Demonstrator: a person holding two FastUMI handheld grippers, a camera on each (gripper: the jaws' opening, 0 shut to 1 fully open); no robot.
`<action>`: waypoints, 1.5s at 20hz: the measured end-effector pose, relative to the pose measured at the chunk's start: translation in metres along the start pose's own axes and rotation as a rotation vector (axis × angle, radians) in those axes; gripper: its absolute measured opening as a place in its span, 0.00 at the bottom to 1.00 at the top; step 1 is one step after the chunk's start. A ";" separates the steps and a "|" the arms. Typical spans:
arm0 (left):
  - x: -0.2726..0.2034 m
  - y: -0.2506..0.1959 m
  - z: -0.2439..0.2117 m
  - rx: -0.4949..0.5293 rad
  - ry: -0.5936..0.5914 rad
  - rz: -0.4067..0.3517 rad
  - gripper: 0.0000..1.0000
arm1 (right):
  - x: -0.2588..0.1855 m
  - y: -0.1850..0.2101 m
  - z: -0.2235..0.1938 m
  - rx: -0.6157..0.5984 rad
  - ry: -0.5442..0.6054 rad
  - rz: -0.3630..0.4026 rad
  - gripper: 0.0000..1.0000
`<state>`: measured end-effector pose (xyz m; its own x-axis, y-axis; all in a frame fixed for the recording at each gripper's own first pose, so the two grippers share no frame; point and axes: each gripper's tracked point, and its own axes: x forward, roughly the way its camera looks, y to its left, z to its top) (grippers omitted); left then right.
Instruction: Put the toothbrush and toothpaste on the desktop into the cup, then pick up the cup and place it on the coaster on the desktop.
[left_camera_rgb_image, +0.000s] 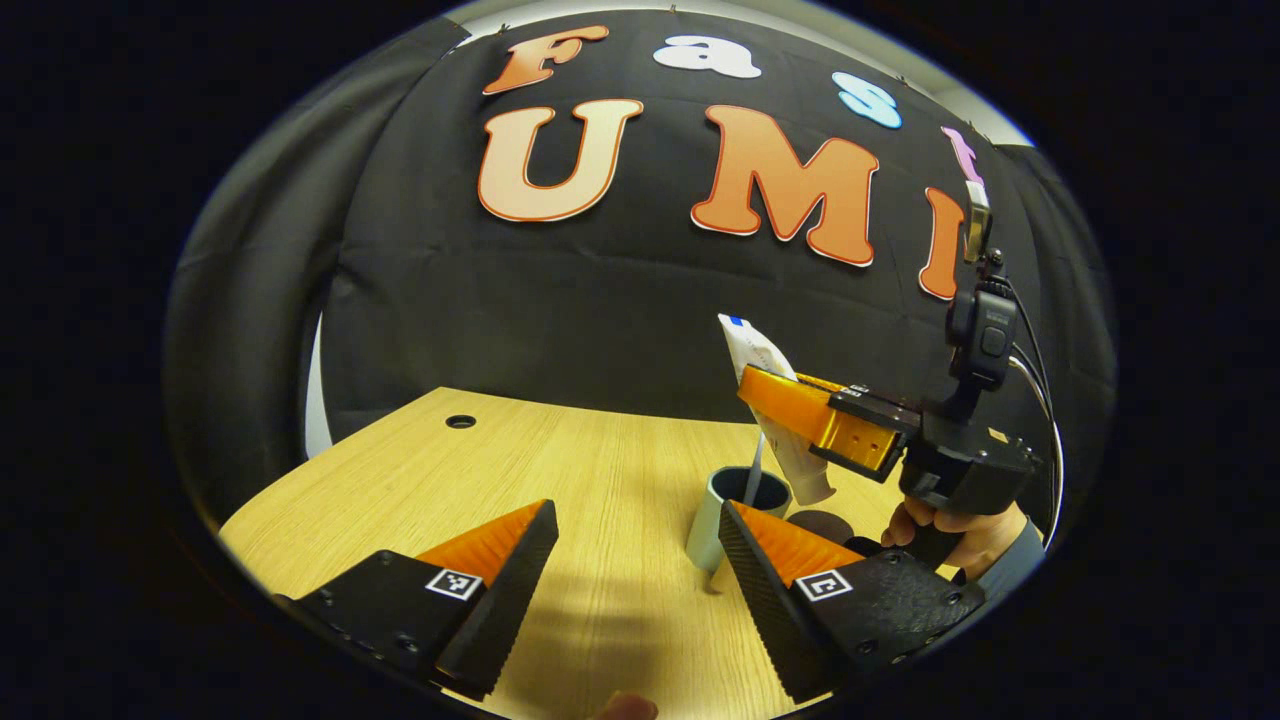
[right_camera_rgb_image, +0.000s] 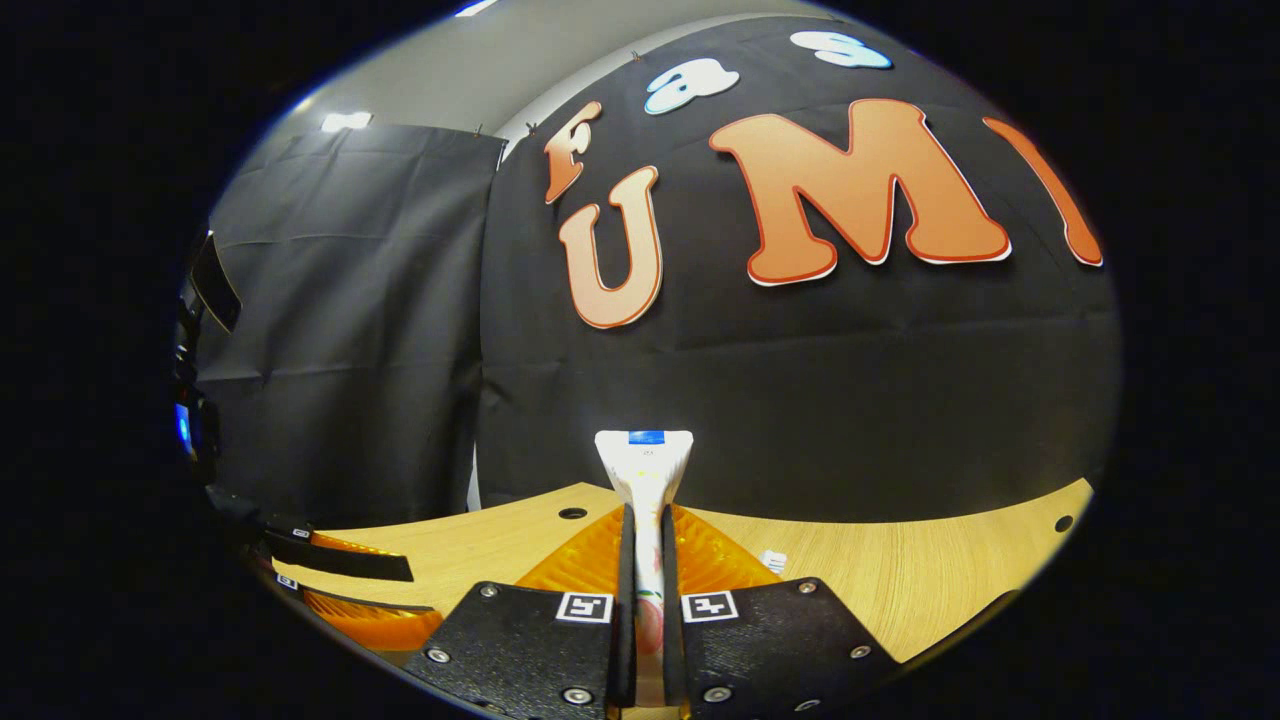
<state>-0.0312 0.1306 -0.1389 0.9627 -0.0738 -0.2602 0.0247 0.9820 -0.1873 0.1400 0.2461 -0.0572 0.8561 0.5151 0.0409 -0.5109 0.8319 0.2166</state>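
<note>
Midway: brush (left_camera_rgb_image: 754, 470) in cup (left_camera_rgb_image: 722, 520); right tongs (left_camera_rgb_image: 800, 410) clamp paste (left_camera_rgb_image: 765, 365) above it (left tongs (left_camera_rgb_image: 640, 560) wide, empty); coaster (left_camera_rgb_image: 822, 524) waits.

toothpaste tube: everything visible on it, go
The toothpaste tube is white and looks like soft plastic, with a flat crimped end bearing a blue strip and some reddish print lower down. The right gripper is shut on its middle, both fingers pressing its sides. In the left gripper view it hangs tilted, crimped end up, lower end just above the cup, right beside the rim. Its cap can't be made out.
</note>
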 end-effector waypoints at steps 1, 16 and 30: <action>-0.001 0.002 -0.002 0.001 -0.002 0.004 0.98 | 0.003 0.000 -0.003 0.000 0.005 0.001 0.12; 0.001 0.003 -0.020 0.001 0.033 -0.003 0.98 | 0.022 -0.002 -0.015 0.082 -0.024 0.025 0.12; 0.014 -0.014 -0.033 0.000 0.085 -0.035 0.98 | -0.014 -0.021 -0.047 -0.036 0.116 -0.018 0.23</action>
<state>-0.0273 0.1101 -0.1708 0.9349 -0.1226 -0.3330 0.0579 0.9785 -0.1977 0.1352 0.2316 -0.1081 0.8517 0.5185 -0.0761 -0.4995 0.8471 0.1814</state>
